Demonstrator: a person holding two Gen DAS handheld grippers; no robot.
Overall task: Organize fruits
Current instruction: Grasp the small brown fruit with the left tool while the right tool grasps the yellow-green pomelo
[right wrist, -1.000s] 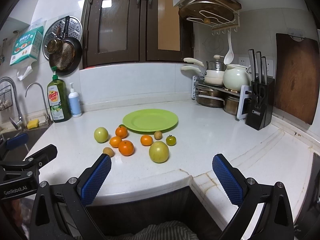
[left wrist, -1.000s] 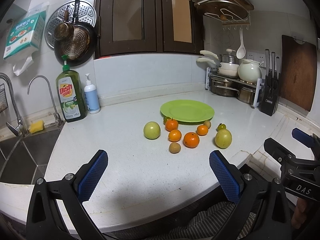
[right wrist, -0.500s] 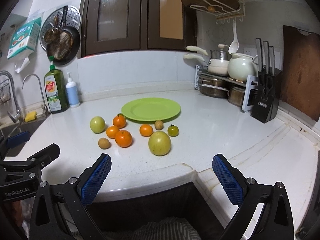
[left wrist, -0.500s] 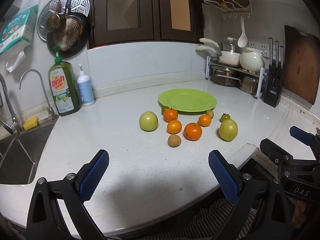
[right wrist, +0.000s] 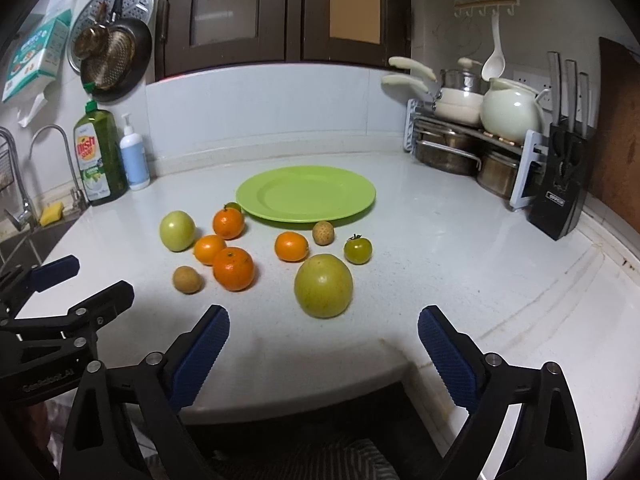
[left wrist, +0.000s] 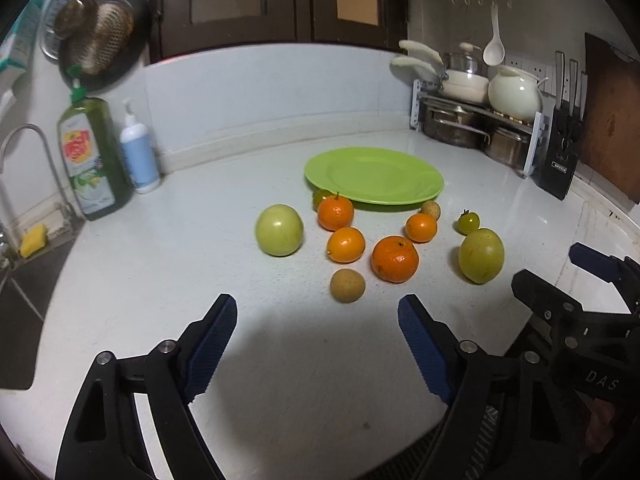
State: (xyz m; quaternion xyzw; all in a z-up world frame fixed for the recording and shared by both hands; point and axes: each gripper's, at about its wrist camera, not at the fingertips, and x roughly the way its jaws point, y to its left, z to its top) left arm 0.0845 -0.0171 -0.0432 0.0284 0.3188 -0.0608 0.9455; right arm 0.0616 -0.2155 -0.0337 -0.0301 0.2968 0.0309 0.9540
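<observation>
Plainly nothing taken up yet: left gripper (left wrist: 316,344) jaws spread, just been closing a little, nothing between them; right gripper (right wrist: 322,344) likewise spread, narrowing slightly, empty. Fruits scattered on the white counter (left wrist: 200,280) in front of the bare green plate (left wrist: 374,176), none on it. Nearest the left gripper, a small brown longan (left wrist: 347,285); just beyond, the large orange (left wrist: 395,258). Nearest the right gripper, the big yellow-green fruit (right wrist: 323,291), lying close ahead of the jaws. Probably firm and fairly weighty, smooth-skinned, apt to roll; best pinched across the widest middle, pads on opposite flanks. Oranges likely softer-skinned, forgiving of a squeeze; small green tomato (right wrist: 358,250) likely tender, wanting a light pinch. Round throughout, so no real long axis; stem ends of the orange and tomato facing up, the big fruit slightly taller than wide, standing near upright.
</observation>
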